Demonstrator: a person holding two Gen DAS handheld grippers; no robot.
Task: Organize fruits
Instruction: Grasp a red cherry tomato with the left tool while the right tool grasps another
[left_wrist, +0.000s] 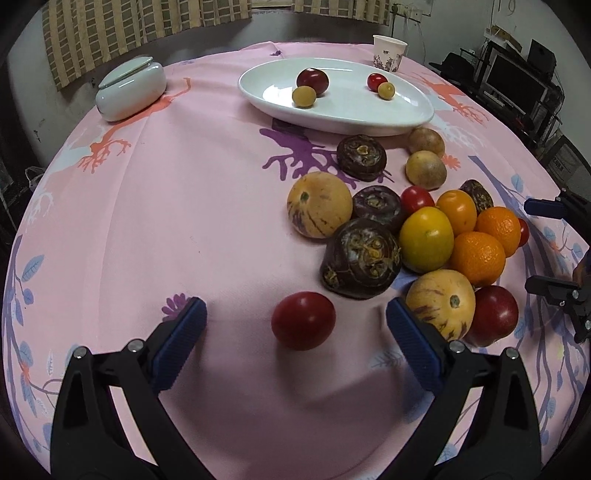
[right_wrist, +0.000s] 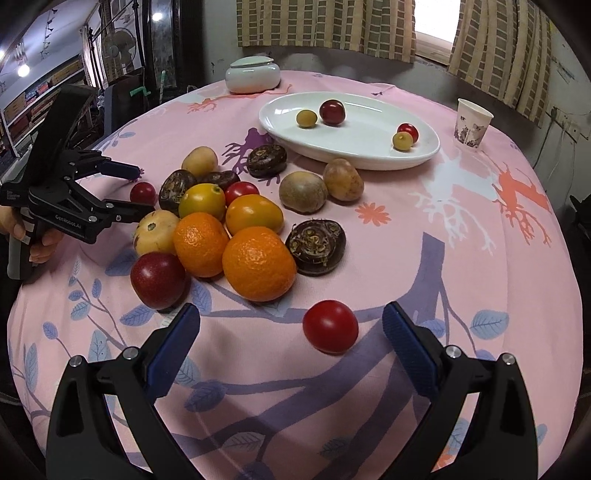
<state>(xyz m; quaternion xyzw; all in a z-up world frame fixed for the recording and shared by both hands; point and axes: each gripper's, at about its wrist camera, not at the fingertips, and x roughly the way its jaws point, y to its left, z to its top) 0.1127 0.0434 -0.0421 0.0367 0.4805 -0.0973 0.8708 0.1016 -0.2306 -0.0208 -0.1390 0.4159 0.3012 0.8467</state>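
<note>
I'm seeing checked curtains hanging behind the table, daylight coming through their gap, and cluttered shelves sitting left of it.

A white oval dish sits upper centre of the right wrist view, holding two dark red fruits and two small yellow-green ones, in two pairs. Below left of it, a loose pile of fruit lies on the pink cloth: oranges, yellow tomatoes, brown water chestnuts, pale melons. One red tomato lies alone at lower centre.
</note>
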